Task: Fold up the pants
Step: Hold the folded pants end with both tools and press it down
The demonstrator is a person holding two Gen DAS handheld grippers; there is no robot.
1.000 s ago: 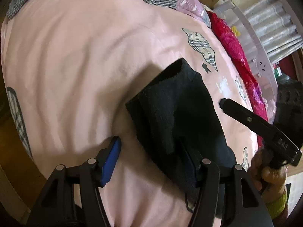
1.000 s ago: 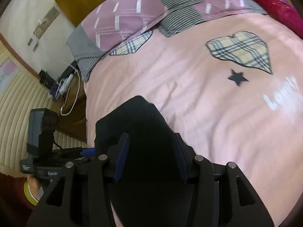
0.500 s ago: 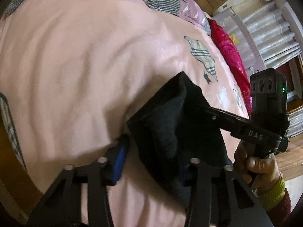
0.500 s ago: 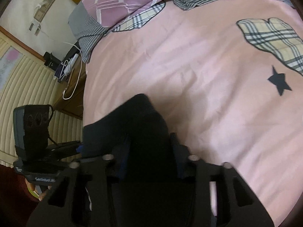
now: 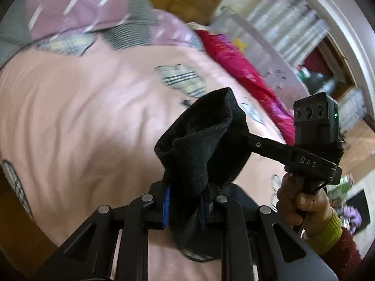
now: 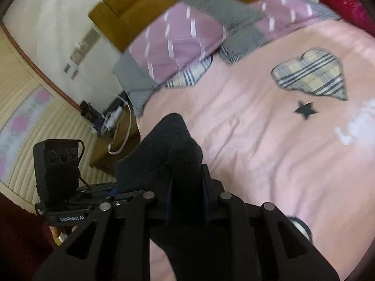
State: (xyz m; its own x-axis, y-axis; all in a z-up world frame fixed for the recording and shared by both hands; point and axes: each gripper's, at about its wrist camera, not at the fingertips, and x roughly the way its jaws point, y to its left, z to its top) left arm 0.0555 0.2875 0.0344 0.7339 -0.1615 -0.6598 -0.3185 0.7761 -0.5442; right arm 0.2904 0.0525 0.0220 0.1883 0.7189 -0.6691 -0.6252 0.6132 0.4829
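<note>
Left gripper [image 5: 184, 205]: fingers drawn close, pinching bunched black pants [image 5: 201, 145]; blue pad against cloth on left side. Fabric rises from between fingers to frame centre, lifted above pink duvet [image 5: 82, 121].

Right gripper [image 6: 186, 201]: fingers close together, clamped on same pants [image 6: 164, 154]; fold stands up between them, lower centre of frame. In left view, right gripper's finger enters pants from right, hand [image 5: 297, 201] at lower right.

Pillows [image 6: 182, 39] top of frame; plaid heart patch [image 6: 311, 72] upper right.

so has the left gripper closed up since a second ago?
Yes. The left gripper was open on the pink bedspread; now it is shut on the black pants, lifted off it.
</note>
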